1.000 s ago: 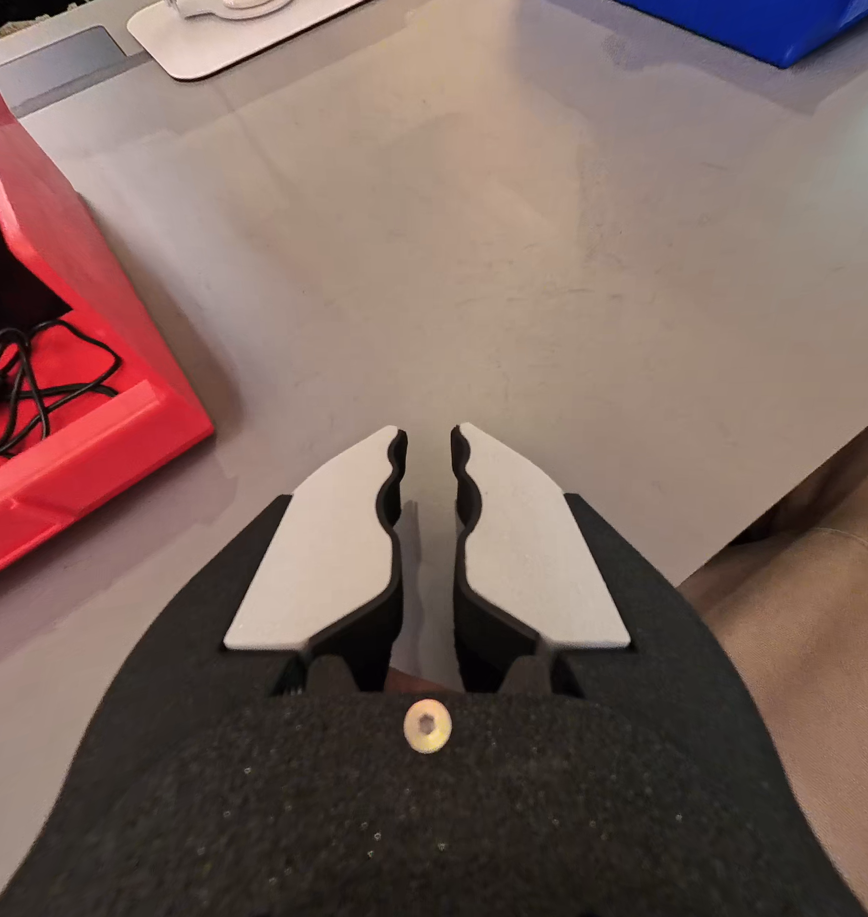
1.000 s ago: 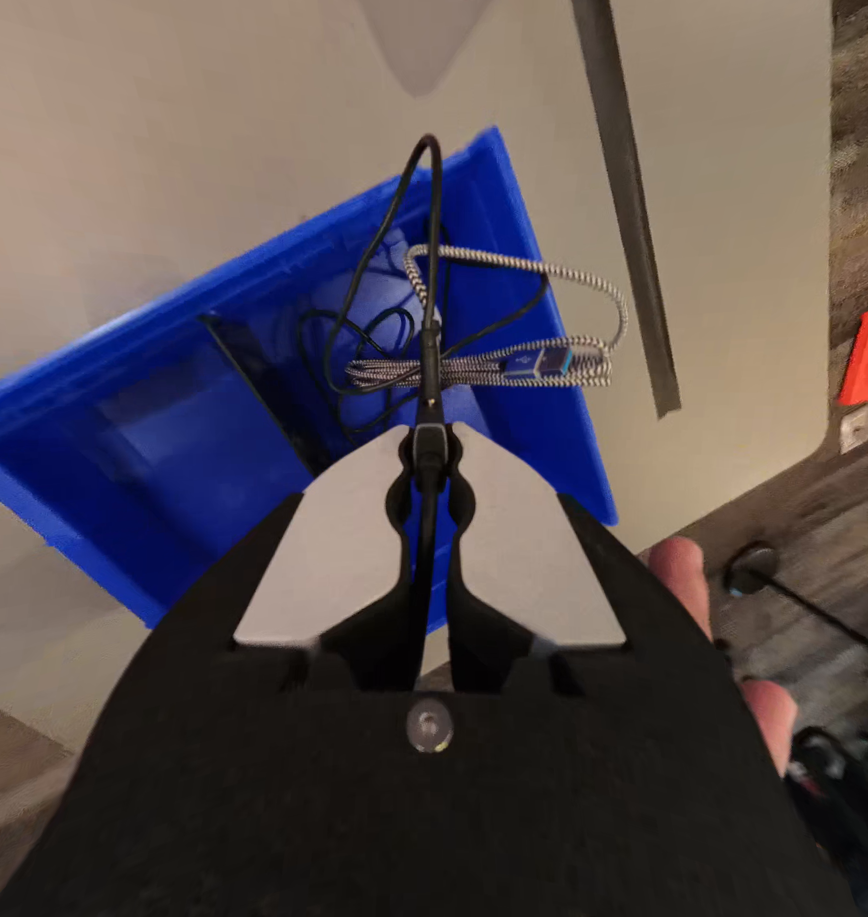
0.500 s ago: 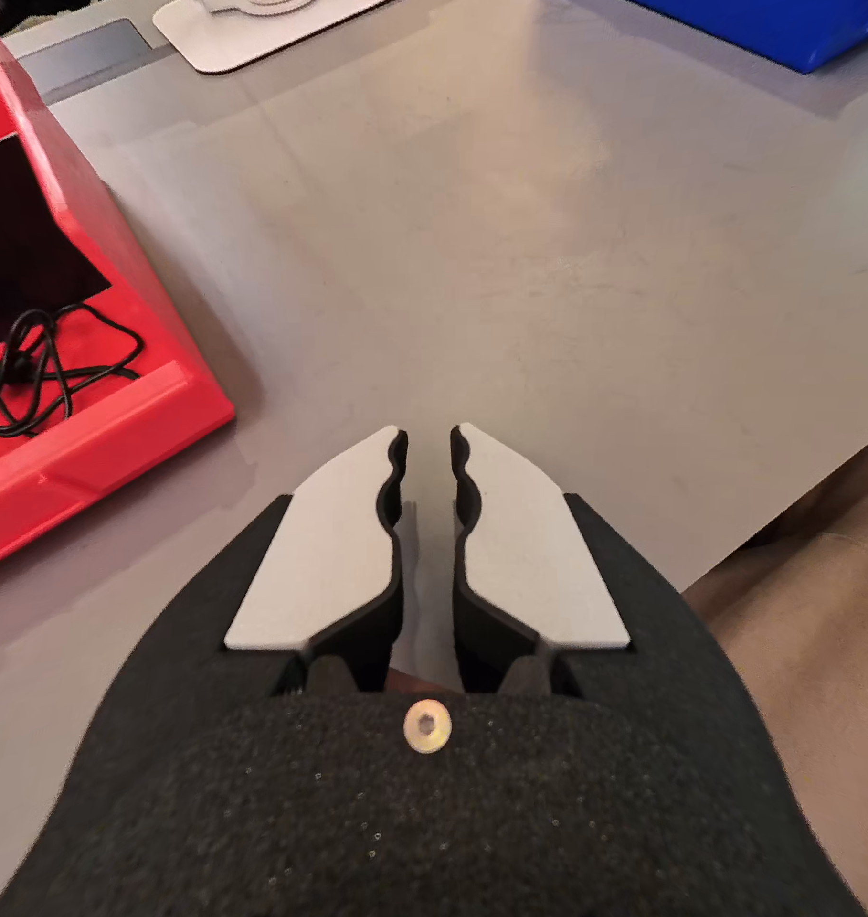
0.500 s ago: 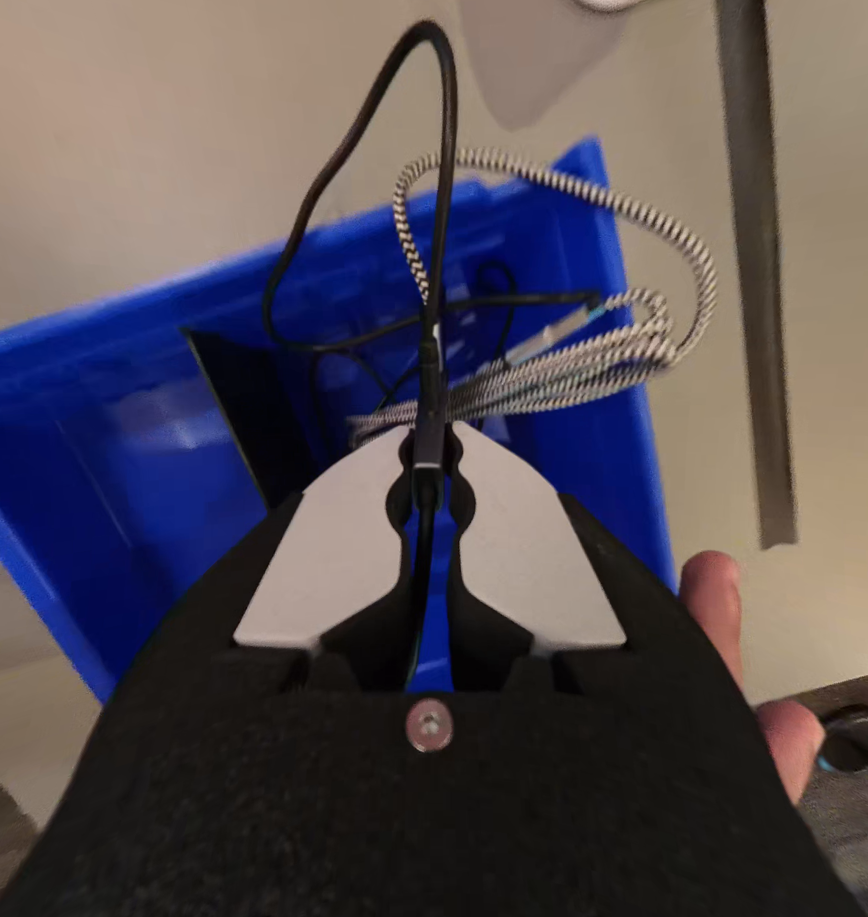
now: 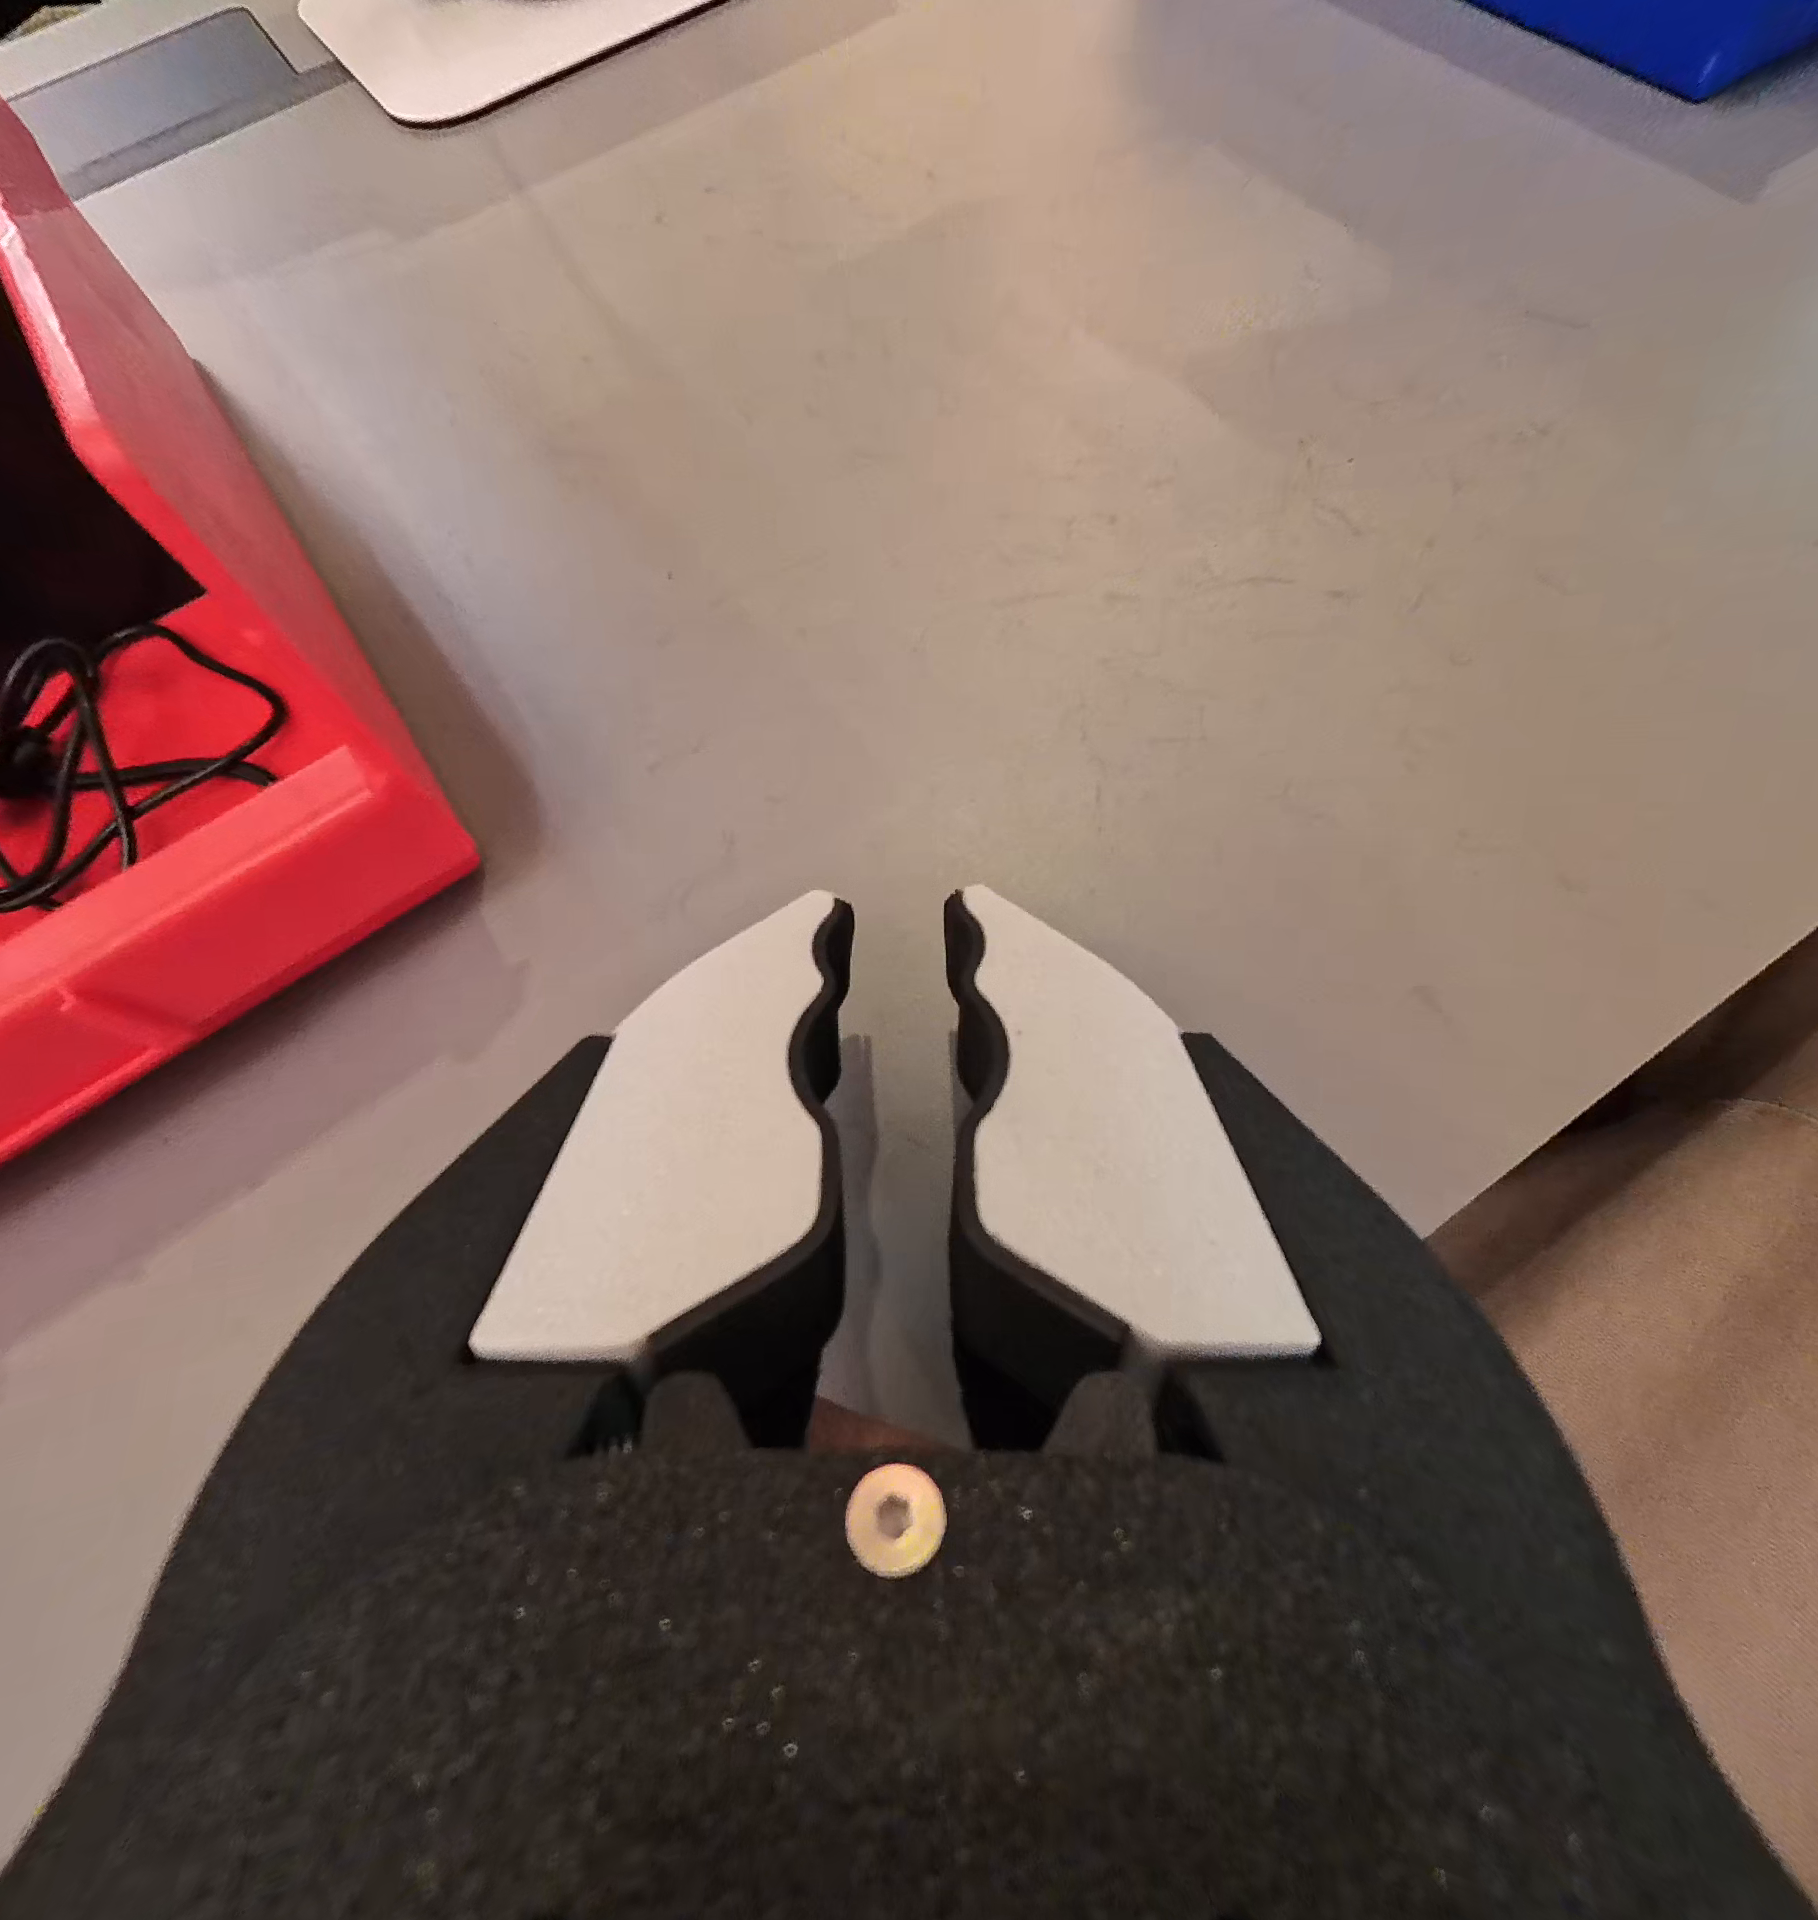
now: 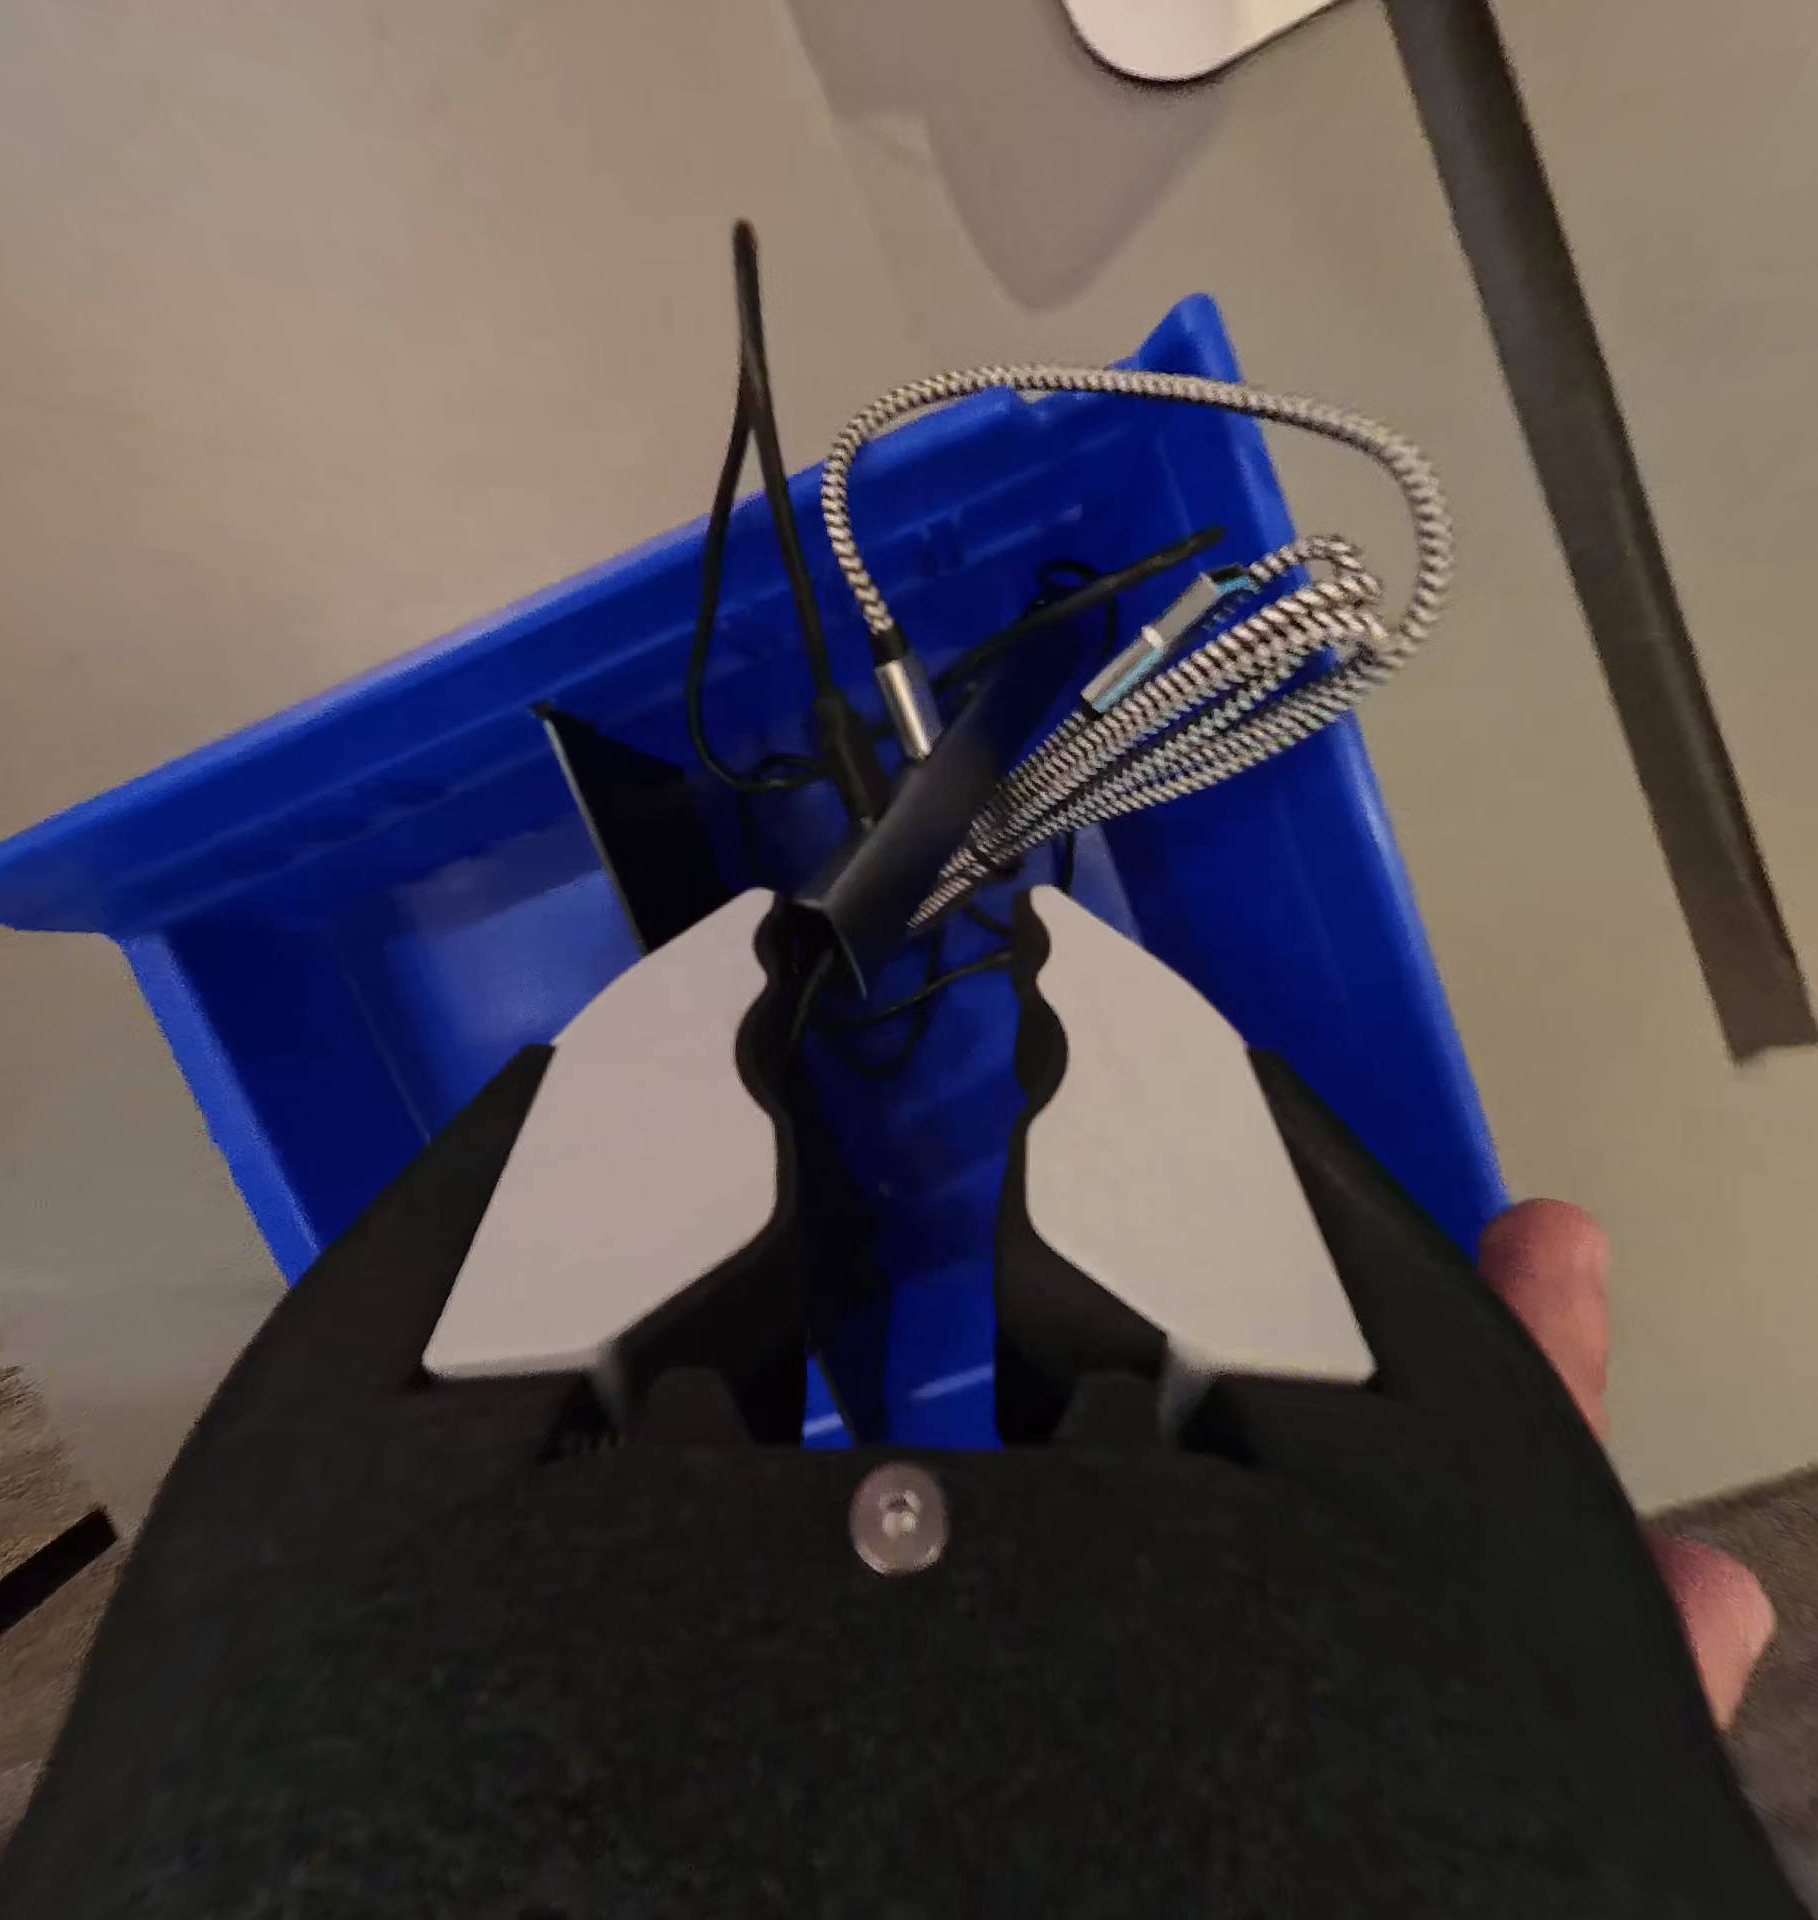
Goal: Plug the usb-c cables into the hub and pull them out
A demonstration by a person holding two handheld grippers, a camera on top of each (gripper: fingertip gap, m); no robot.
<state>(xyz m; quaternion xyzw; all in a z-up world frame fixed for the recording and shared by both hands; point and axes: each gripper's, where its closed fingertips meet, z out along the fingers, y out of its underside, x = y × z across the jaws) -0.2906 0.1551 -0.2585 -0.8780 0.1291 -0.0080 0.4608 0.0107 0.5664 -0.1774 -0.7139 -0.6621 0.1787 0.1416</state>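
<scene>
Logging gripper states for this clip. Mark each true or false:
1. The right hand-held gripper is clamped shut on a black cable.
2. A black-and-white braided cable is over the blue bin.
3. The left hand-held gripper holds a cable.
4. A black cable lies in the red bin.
1. False. The right hand-held gripper has its jaws apart; the dark hub sits at its tips, not clamped.
2. True. The braided cable is bundled above the blue bin.
3. False. The left hand-held gripper has nothing between its fingers, only bare table.
4. True. The black cable lies tangled in the red bin.
</scene>
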